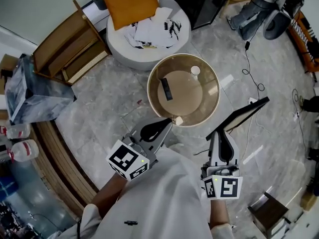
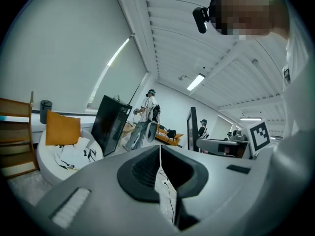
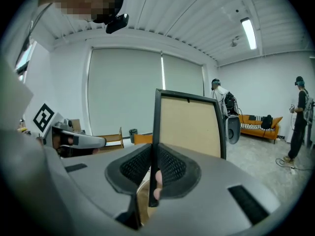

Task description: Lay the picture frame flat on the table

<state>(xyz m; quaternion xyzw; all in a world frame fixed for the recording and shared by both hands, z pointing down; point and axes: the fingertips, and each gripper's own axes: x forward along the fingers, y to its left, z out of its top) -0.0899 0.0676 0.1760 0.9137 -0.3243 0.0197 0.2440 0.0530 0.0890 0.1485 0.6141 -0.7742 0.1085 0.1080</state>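
Two grippers: the right gripper [image 3: 152, 181] clamps the black-rimmed, tan-backed picture frame [image 3: 189, 127] by its edge, upright, beside the round glass table [image 1: 213, 72]. The left gripper [image 2: 160, 167] is closed, empty. Grey marble floor [image 1: 107, 106] surrounds them.

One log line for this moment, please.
left gripper: shut, empty | right gripper: shut on picture frame edge | frame: held up beside round table, not on it | task: not yet laid flat

The picture frame [image 3: 189, 127] is black with a tan back, the tabletop [image 1: 209, 96] tan, the cushion [image 1: 132, 5] orange, the floor [image 1: 107, 108] grey marbled.
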